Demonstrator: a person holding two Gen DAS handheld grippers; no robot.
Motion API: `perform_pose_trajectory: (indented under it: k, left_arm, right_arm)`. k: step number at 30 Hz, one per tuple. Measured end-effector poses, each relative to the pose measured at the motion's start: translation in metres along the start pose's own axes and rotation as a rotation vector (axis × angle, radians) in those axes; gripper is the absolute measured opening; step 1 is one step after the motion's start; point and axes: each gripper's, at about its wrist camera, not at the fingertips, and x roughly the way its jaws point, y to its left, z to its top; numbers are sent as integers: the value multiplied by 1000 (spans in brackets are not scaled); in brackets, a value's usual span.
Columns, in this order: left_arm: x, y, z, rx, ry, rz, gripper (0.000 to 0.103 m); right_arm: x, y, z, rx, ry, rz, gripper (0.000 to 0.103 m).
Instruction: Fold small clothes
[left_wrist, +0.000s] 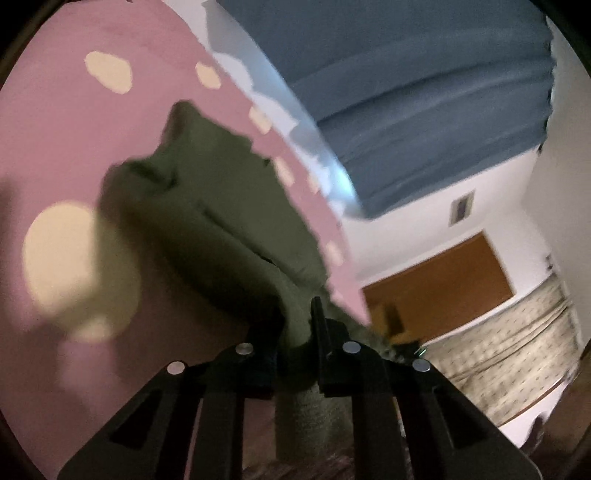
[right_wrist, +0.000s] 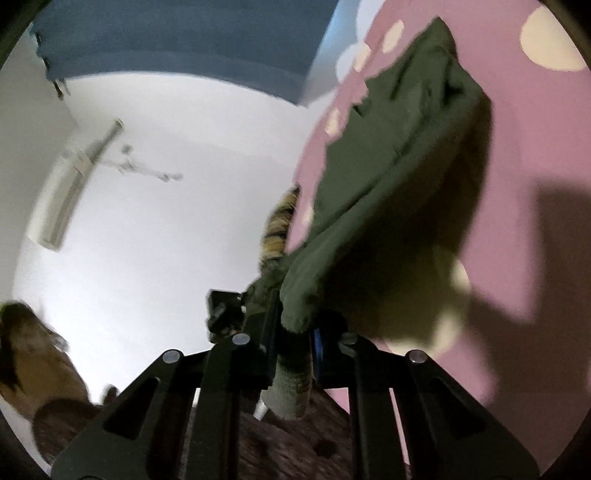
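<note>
the left claw pinches a ribbed edge of the olive knit garment. the right claw pinches another ribbed edge. the cloth hangs creased over a pink, cream-dotted sheet.

Both your wrist cams sit right behind the fingers and look along them, tilted and super close, left one facing the blue curtain, right one the white wall, sharing the olive garment on pink spotted fabric.

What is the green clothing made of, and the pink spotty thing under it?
Green garment: looks like soft, matte knit cotton; it bunches and sags, with a ribbed edge near the left gripper. Pink spotted sheet: probably thin, smooth cloth, too blurred to be sure.
</note>
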Motion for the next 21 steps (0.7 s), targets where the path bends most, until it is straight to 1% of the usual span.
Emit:
perform_pose_trajectory:
  k: [2,5,8,10,12,14,16,17,19,21]
  left_arm:
    - [7,-1,19,-28,-29,-25,15]
    - [28,1,50,-55,-48,-45,15]
    - [56,11,81,-82,-49,-35,15]
    - [73,22,95,-104,-42,-16,15]
    - [96,38,113,-131,-27,21,15]
    - [115,58,121,-170,-1,53,15]
    - [133,73,127,-196,24,90,15]
    - [143,83,130,-213,42,117,15]
    - [159,100,133,-244,77,145,15]
    - [164,107,133,-247,100,161,16]
  right_arm:
    - [-3,1,17,7,-30,26,14]
    - [6,-2,43,36,-67,60,14]
    - [15,-10,77,56,-98,66,14]
    - [25,-23,100,95,-121,71,14]
    - [34,-41,122,151,-139,66,14]
    - [44,-58,136,208,-146,45,14]
    - [54,-79,148,265,-160,2,14]
    - [58,-89,150,297,-161,-14,14]
    - [64,-108,154,356,-168,-56,14]
    - [67,-124,154,415,-180,-52,14]
